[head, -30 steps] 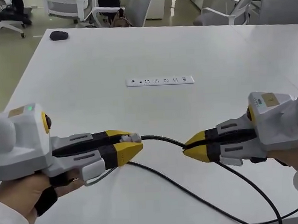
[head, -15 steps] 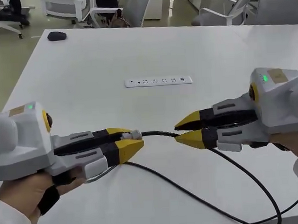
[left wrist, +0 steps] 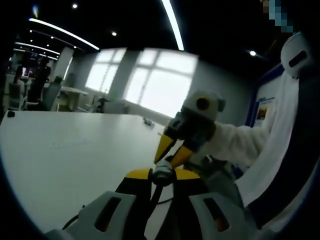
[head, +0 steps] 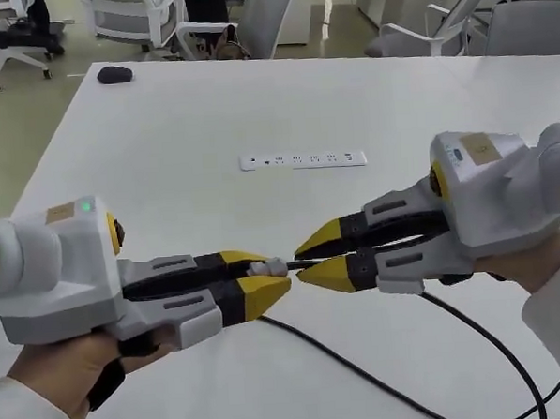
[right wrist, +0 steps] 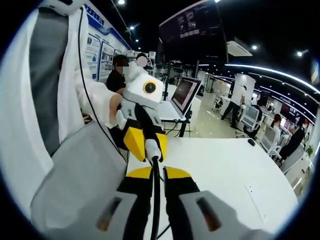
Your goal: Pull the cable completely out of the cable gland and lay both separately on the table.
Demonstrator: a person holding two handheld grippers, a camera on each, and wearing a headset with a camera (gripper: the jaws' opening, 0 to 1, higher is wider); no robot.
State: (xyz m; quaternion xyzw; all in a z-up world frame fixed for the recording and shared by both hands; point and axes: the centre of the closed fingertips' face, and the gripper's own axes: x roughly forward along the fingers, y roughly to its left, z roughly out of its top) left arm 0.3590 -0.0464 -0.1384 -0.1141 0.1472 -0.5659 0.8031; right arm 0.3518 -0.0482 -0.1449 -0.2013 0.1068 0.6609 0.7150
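Left gripper (head: 275, 270) clamps white plastic cable gland (head: 263, 265); right gripper (head: 298, 263) jaws narrowly parted, straddling thin black cable (head: 474, 326) beside gland.

I have a white table (head: 165, 159) under the left gripper (head: 276, 271) and right gripper (head: 299, 262), with a power strip (head: 303, 159) lying flat well beyond their tips. A dark mouse (head: 114, 75) sits far beyond the left gripper, and cable (head: 364, 377) lies behind the right gripper.
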